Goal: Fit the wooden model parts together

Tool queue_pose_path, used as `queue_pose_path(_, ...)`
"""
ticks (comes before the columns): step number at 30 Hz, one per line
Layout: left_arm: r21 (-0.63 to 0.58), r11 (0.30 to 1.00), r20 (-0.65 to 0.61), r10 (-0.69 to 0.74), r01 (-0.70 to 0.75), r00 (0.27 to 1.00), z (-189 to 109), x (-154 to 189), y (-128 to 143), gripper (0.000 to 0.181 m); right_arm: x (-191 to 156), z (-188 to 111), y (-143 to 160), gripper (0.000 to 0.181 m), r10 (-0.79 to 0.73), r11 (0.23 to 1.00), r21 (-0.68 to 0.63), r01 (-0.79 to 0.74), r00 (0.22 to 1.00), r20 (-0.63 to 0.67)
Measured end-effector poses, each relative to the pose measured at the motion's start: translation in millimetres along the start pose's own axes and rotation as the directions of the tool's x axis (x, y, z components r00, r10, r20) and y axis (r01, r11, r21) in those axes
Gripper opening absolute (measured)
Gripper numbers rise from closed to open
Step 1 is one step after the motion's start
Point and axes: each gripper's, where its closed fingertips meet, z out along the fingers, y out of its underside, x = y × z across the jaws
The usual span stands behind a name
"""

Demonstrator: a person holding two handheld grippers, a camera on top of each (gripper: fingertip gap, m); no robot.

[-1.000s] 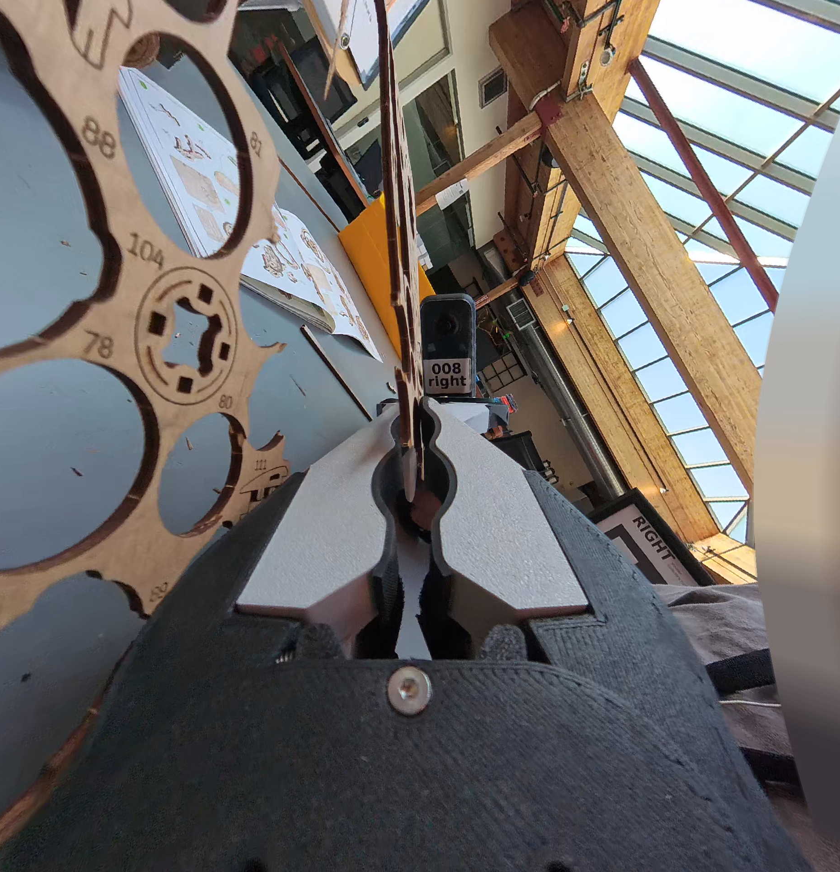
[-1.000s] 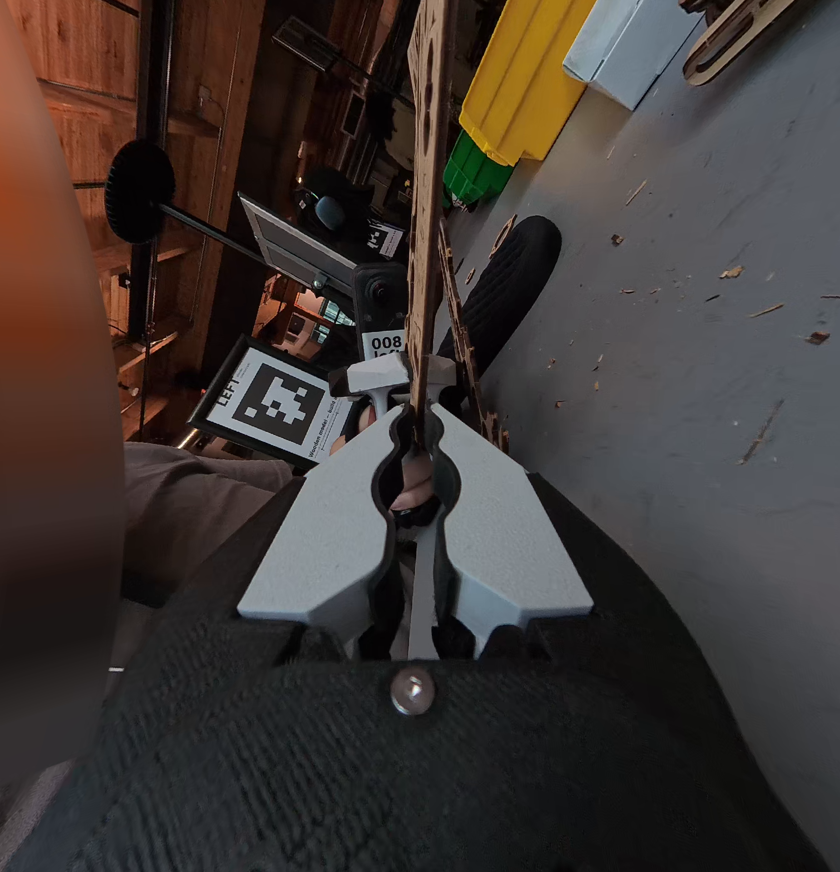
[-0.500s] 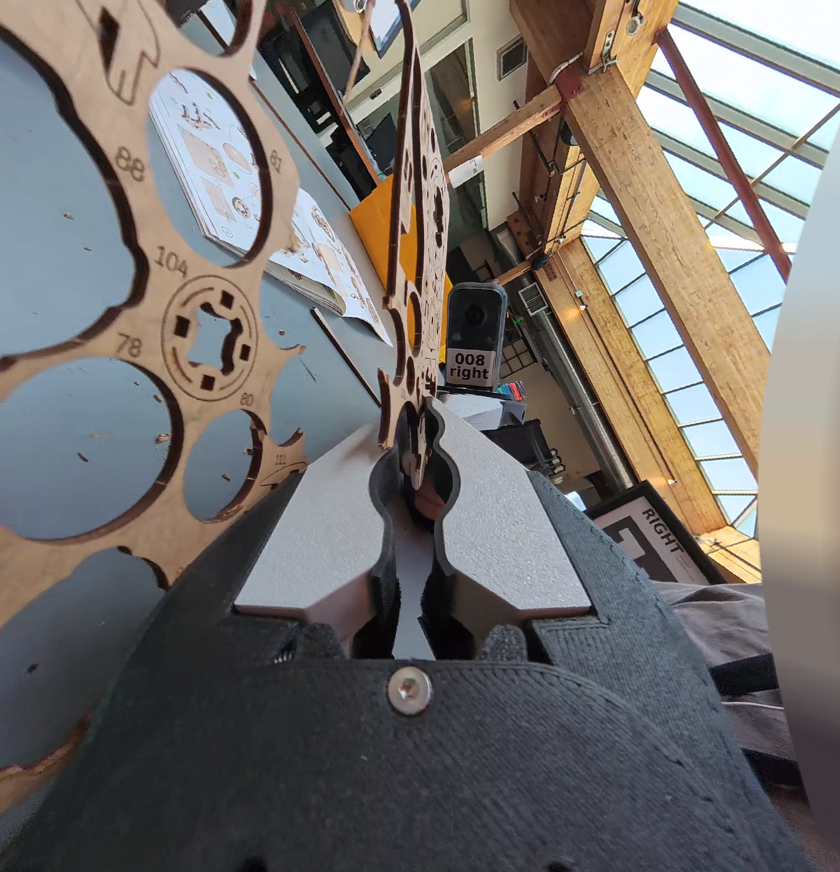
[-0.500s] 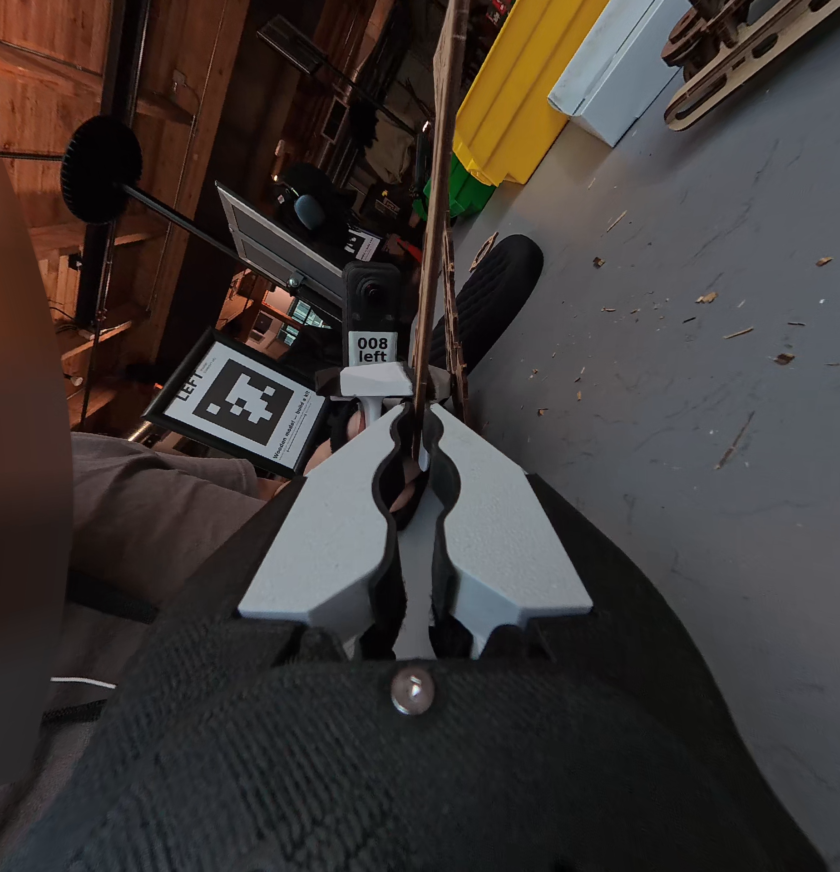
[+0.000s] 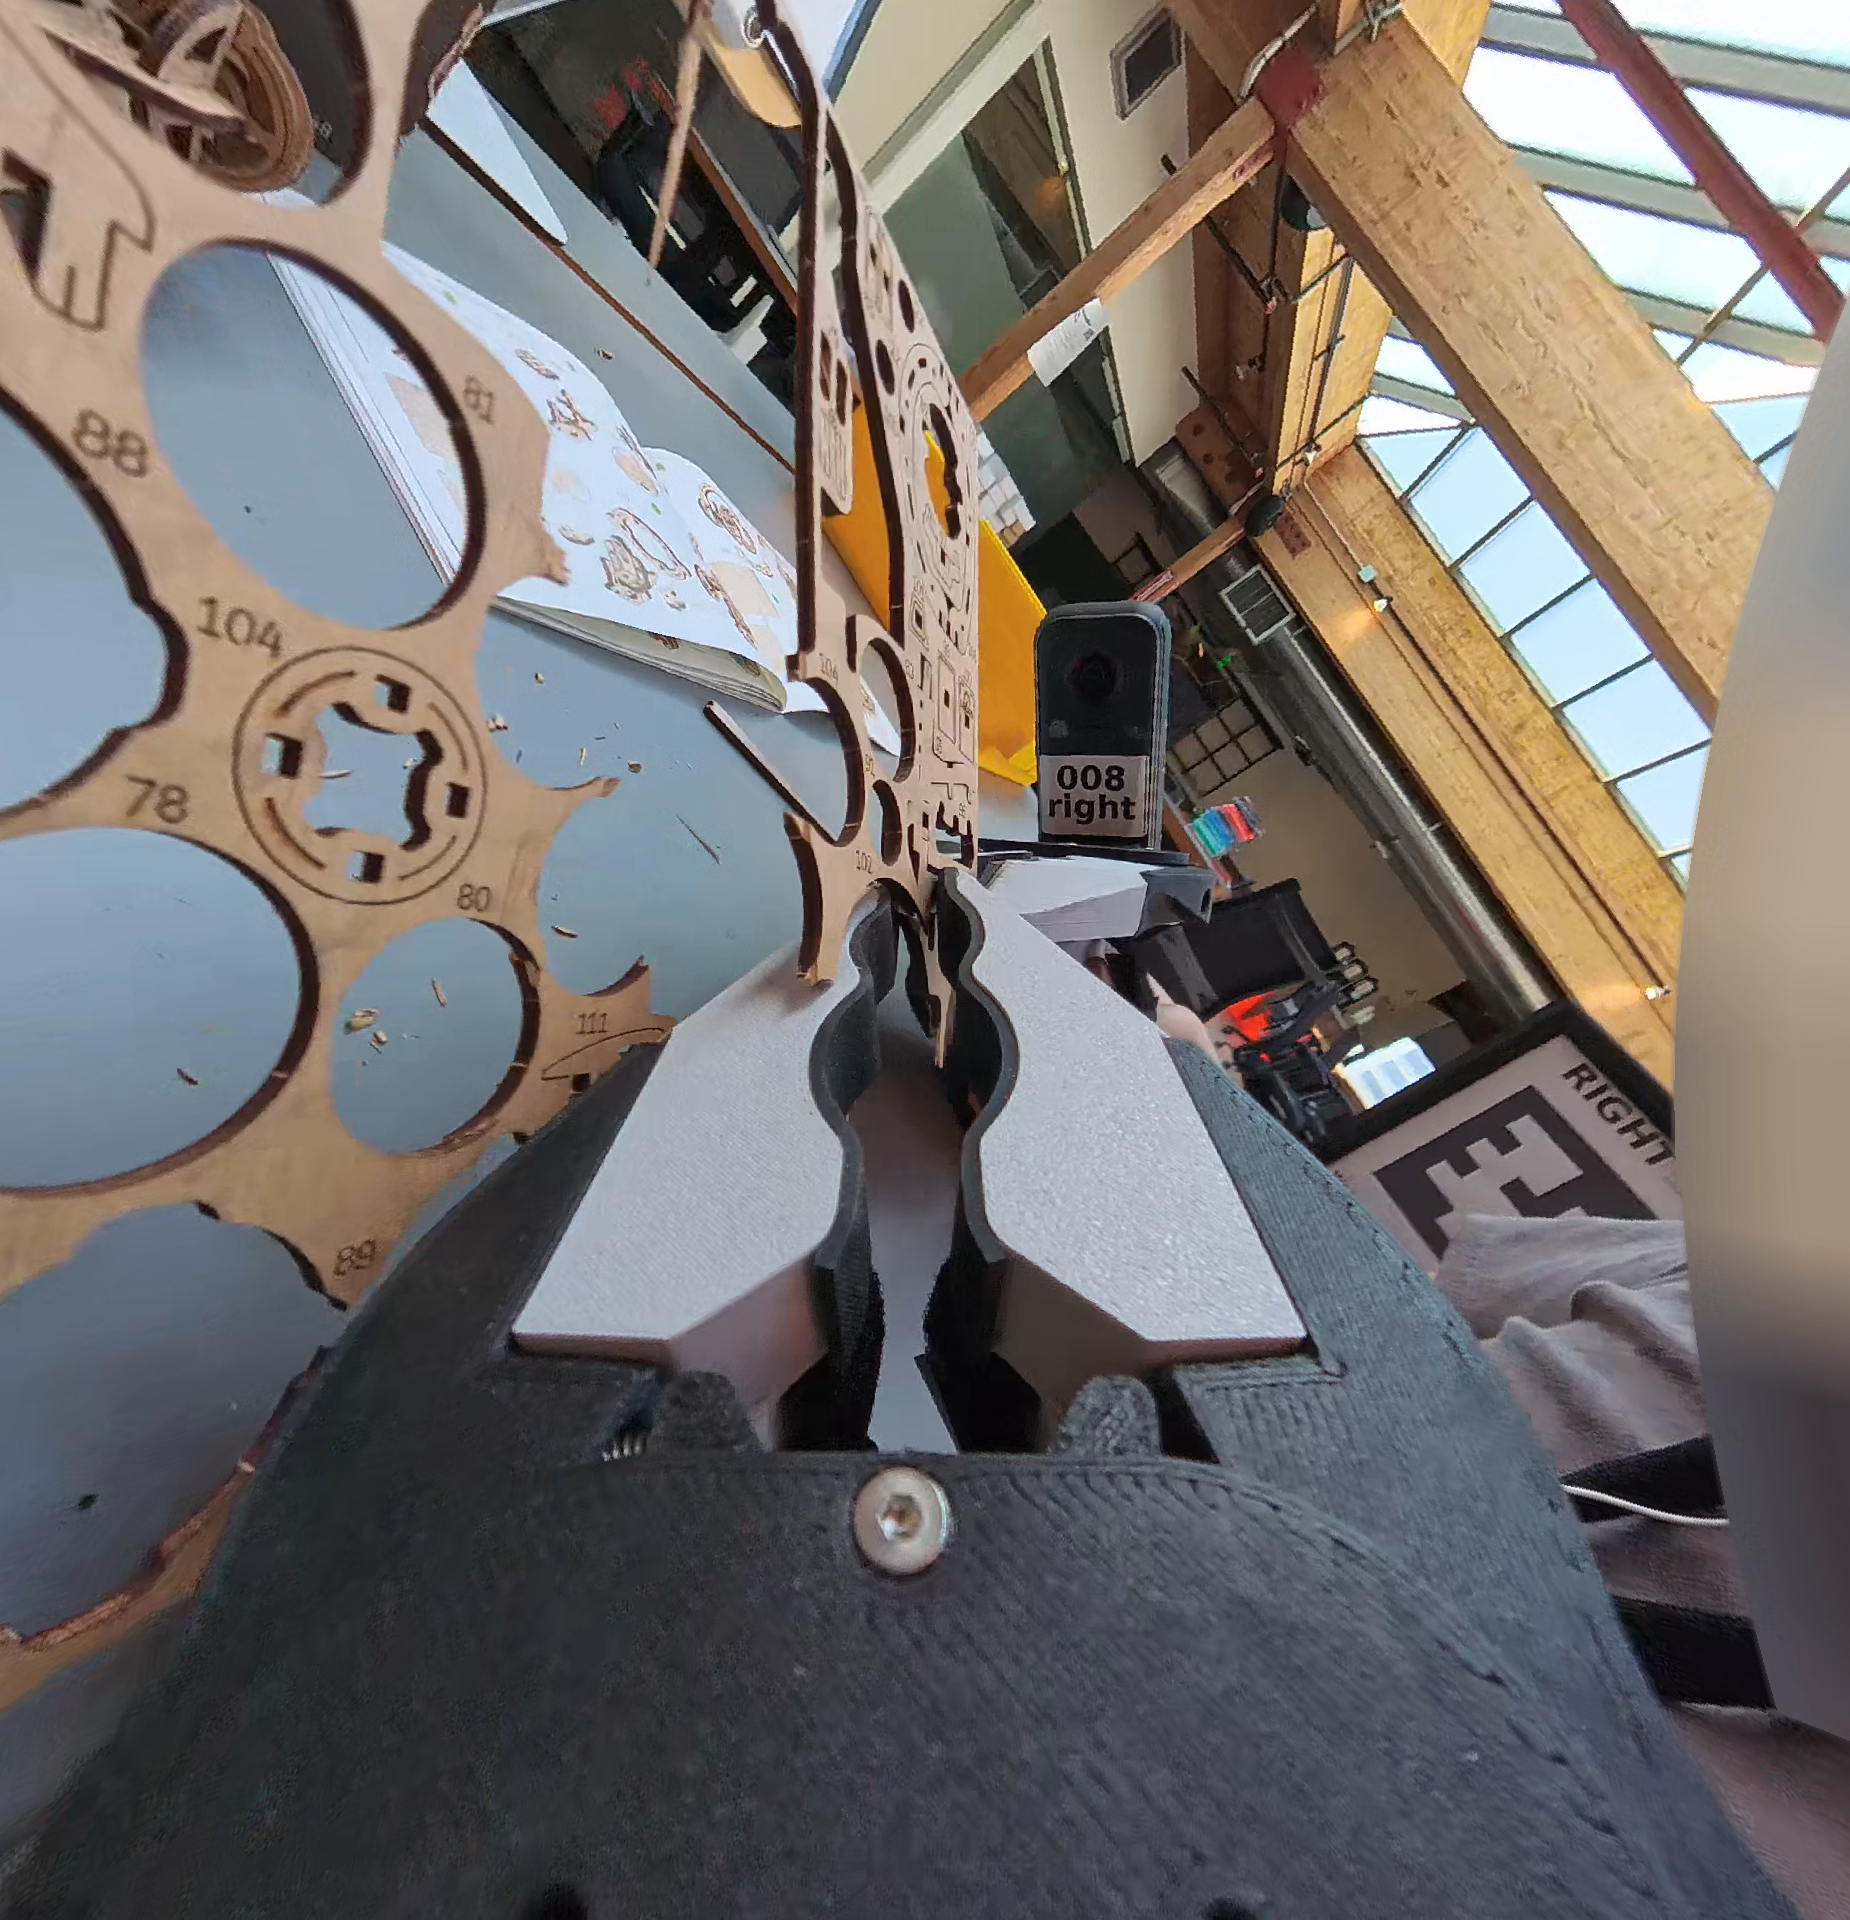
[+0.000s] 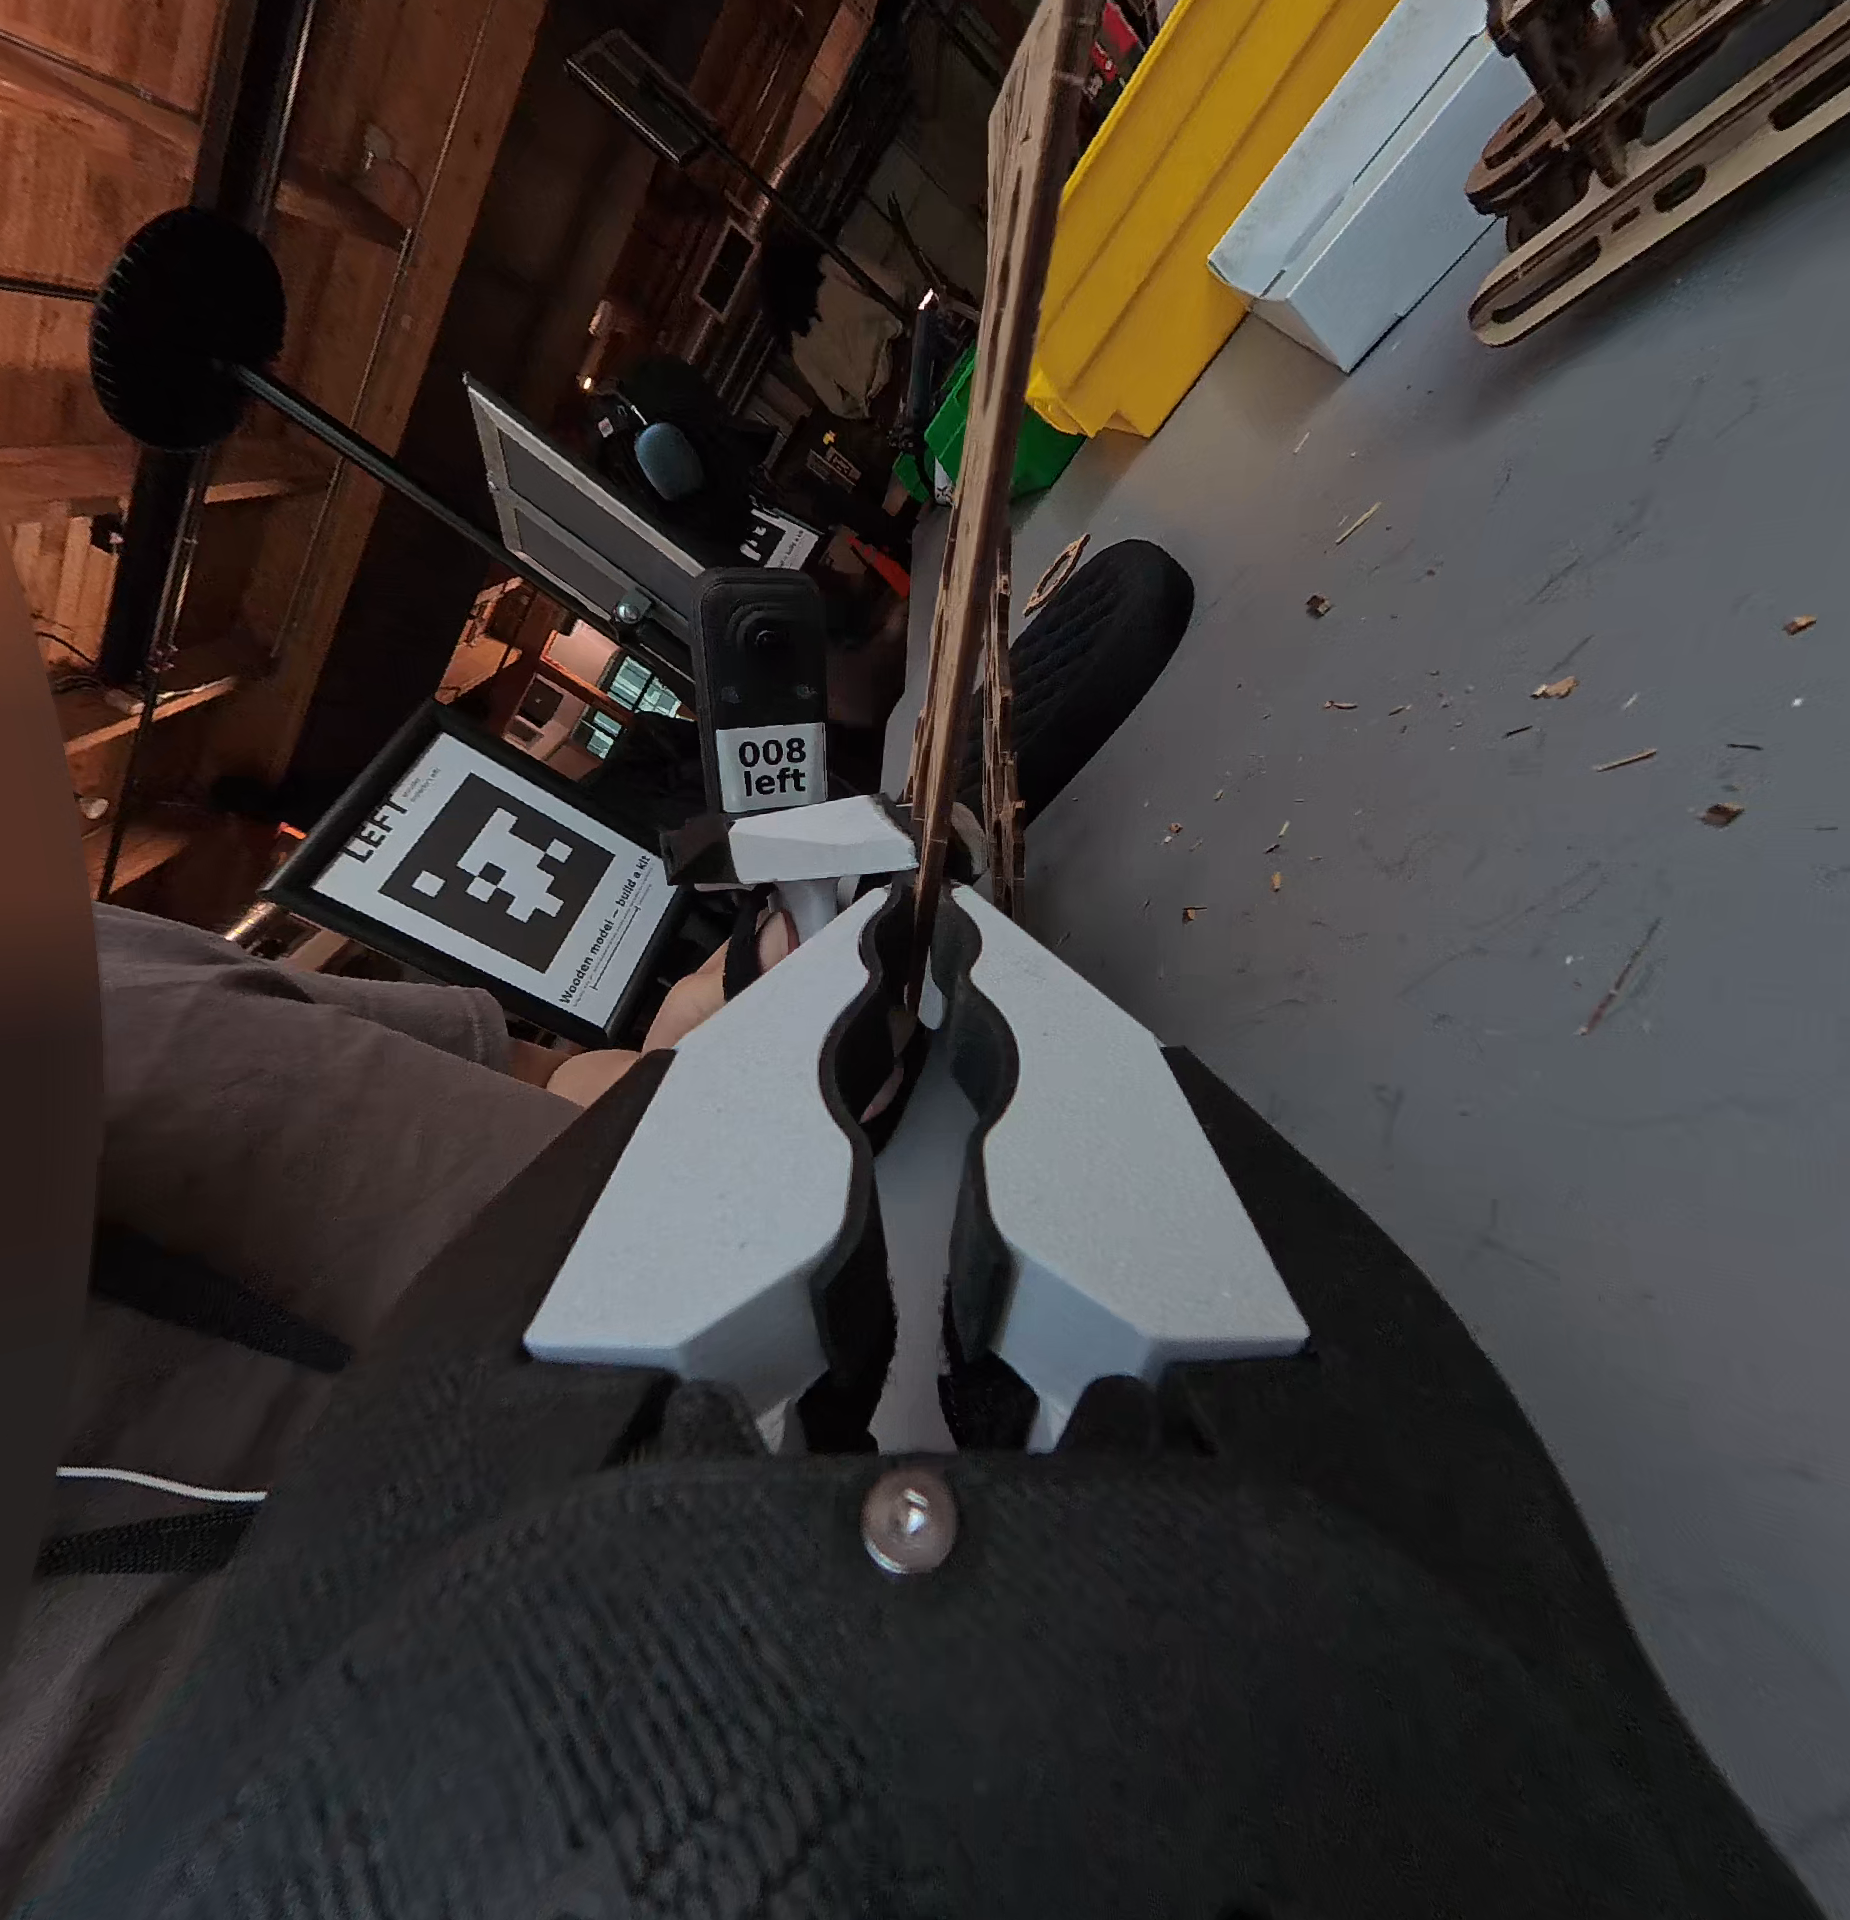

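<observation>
A thin laser-cut wooden sheet (image 5: 900, 540) with numbered parts stands on edge between both grippers. My left gripper (image 5: 910, 904) is shut on its near edge. The sheet's face leans to the left of the fingers. In the right wrist view the same sheet (image 6: 988, 499) shows edge-on, and my right gripper (image 6: 921, 909) is shut on its opposite edge. The two grippers face each other, almost tip to tip. A second wooden sheet (image 5: 225, 1122) with large round cut-outs lies flat on the grey table (image 5: 651, 883), left of the left gripper.
An open instruction booklet (image 5: 630, 520) and a yellow bin (image 5: 999, 675) lie beyond the sheet. In the right wrist view a yellow bin (image 6: 1139, 229), a white box (image 6: 1357, 208), a green bin (image 6: 1035, 452) and an assembled wooden model (image 6: 1627, 156) stand at the table's far end. Wood chips dot the table (image 6: 1523, 935). Left and right tips are no more than a few centimetres apart. Left tips and right tips are each some 20 cm from the assembled wooden model (image 6: 1627, 156).
The held sheet showed edge-on in the left wrist view and now turns its face to the left. Both grippers stay shut on it. The right view has shifted slightly, showing more of the model.
</observation>
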Motion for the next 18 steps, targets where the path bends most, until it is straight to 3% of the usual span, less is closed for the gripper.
queue_pose_path(7, -0.006, 0.992, 0.045, 0.126, -0.126, 0.991, -0.1, 1.9, -0.4, 0.006, -2.7, -0.7, -0.7, 0.001, 0.037, 0.999, 0.0, -0.037, 0.999, 0.035)
queue_pose_path(13, 0.005, 0.998, -0.107, -0.059, 0.06, 0.992, -2.0, 9.8, -3.8, 0.003, -8.8, -0.1, -2.2, 0.001, 0.028, 1.0, 0.005, -0.028, 0.996, 0.086)
queue_pose_path(18, 0.0, 0.997, -0.133, -0.073, 0.074, 0.988, -1.2, 12.2, -4.7, 0.001, -10.1, -1.0, -3.2, 0.001, 0.063, 0.998, 0.008, -0.064, 0.992, 0.113)
